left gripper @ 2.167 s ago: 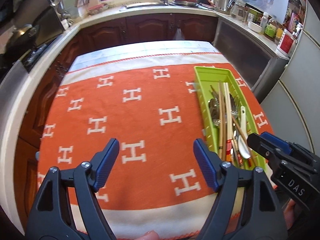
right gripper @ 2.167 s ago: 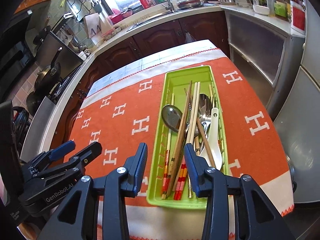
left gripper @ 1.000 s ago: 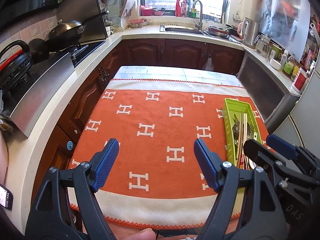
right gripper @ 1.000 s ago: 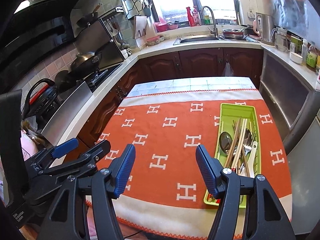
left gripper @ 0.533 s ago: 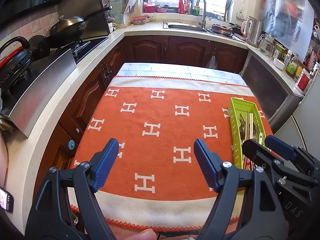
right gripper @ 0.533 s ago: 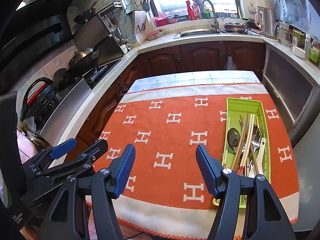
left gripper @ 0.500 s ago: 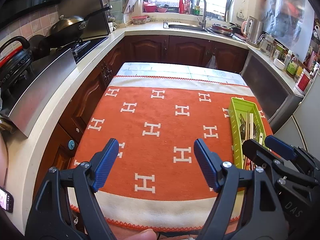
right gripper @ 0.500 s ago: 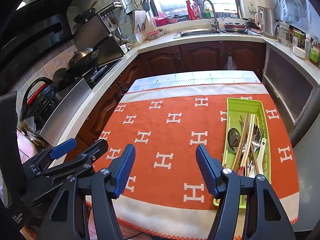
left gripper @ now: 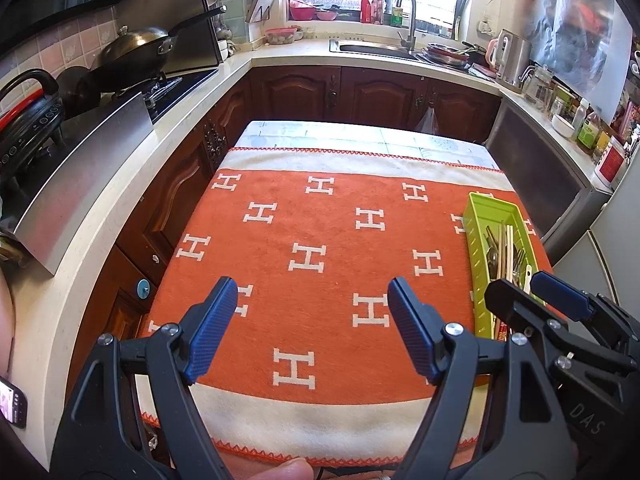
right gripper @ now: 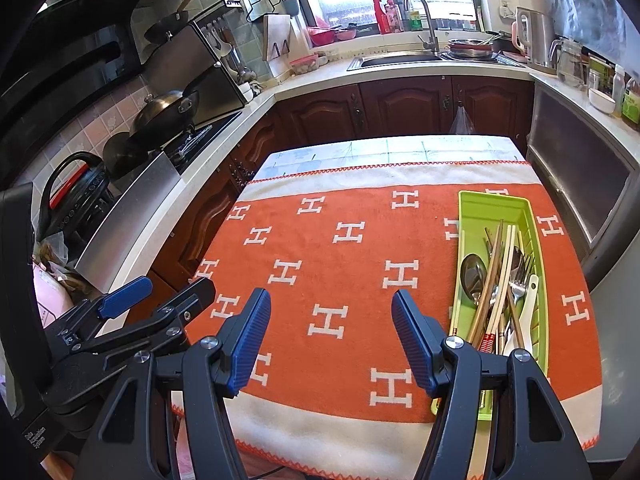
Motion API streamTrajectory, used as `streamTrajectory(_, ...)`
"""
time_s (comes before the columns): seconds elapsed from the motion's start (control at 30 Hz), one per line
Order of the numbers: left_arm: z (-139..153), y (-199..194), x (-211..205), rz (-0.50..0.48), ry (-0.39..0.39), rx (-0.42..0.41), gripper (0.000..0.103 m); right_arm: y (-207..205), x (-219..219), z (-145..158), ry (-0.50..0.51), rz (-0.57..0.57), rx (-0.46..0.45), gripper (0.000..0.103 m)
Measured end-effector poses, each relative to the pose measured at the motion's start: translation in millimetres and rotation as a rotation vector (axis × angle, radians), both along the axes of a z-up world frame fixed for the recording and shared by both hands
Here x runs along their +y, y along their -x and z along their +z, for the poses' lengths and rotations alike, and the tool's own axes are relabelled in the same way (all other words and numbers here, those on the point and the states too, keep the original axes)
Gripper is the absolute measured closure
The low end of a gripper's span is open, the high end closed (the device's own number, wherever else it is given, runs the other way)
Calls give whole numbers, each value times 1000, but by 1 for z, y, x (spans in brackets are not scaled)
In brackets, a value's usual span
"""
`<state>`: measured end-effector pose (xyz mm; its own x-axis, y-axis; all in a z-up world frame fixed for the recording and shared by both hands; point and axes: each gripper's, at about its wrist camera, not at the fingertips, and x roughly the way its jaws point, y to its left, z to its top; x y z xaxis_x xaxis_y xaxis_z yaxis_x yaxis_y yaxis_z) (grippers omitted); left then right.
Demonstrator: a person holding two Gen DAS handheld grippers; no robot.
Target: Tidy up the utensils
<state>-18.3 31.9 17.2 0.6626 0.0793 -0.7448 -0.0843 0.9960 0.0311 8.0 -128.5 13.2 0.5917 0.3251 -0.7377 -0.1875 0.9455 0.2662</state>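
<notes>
A lime-green tray [right gripper: 464,216] lies along the right side of the orange cloth [right gripper: 340,280] that covers the table. In the tray are a metal spoon [right gripper: 472,272], chopsticks [right gripper: 494,276], forks [right gripper: 520,276] and a white spoon [right gripper: 528,308], all piled together. My right gripper [right gripper: 330,294] hangs open above the cloth's near edge, left of the tray, with nothing between its blue pads. My left gripper [left gripper: 310,282] is also open and empty, further left over the cloth. Each gripper shows in the other's view: the right gripper [left gripper: 516,282] in front of the tray [left gripper: 472,240], the left gripper [right gripper: 176,284] at the lower left.
A stove with a wok [left gripper: 136,46] and a black cooker [left gripper: 28,116] line the left counter. The sink [left gripper: 372,46] is at the back, and a kettle [left gripper: 512,60] and bottles [left gripper: 588,128] are on the right. A fingertip [left gripper: 288,470] shows at the bottom edge.
Both grippers have drawn back and up from low over the cloth and tray, so the whole table shows. The right jaws stand wider than in the earliest frame. In the last second the table has drawn slightly nearer.
</notes>
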Motion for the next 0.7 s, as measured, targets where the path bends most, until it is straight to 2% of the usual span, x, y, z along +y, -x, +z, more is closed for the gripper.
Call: streamTrajectory(0.7, -6, -2, 11, 25, -8, 12, 28, -1, 12, -11, -1, 14, 7, 39)
